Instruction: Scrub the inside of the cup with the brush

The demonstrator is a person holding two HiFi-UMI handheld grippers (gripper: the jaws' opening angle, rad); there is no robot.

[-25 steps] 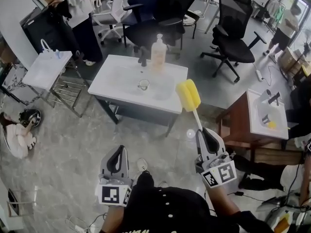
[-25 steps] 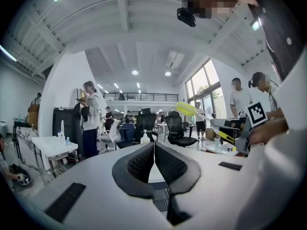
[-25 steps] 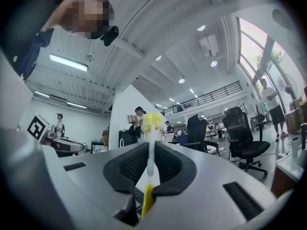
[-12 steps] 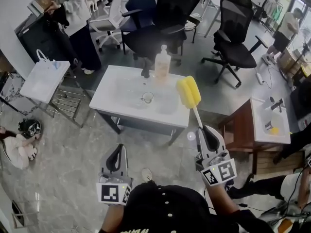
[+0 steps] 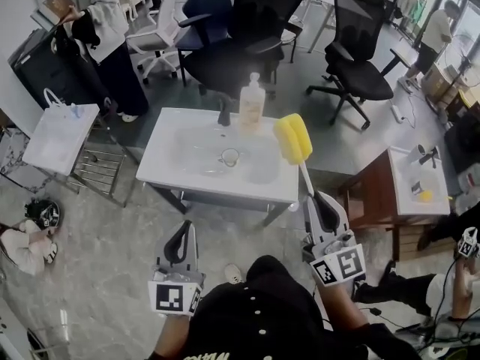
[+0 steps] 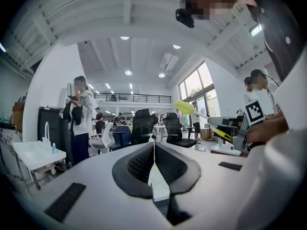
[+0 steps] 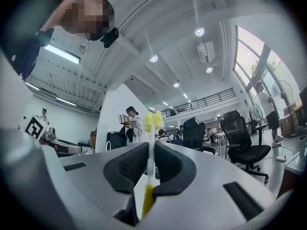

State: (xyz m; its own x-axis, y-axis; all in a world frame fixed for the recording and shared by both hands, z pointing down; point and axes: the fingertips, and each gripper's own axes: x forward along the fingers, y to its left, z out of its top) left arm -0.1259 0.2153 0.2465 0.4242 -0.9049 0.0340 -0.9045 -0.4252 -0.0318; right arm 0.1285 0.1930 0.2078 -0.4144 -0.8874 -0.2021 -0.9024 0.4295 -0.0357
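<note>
Head view looks steeply down — gripper views forward, sharing the chairs (image 5: pixel 358 28).

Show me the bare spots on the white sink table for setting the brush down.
Bare: the sink table's left rim, left of the cup, and the front strip nearest you. Crowded: the back edge, where the faucet and soap bottle stand together.

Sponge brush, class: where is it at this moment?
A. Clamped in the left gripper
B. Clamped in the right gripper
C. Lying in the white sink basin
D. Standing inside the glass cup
B: the right gripper is shut on the white handle of the sponge brush, whose yellow head sticks out beyond the jaws, while the left gripper is shut on nothing.
</note>
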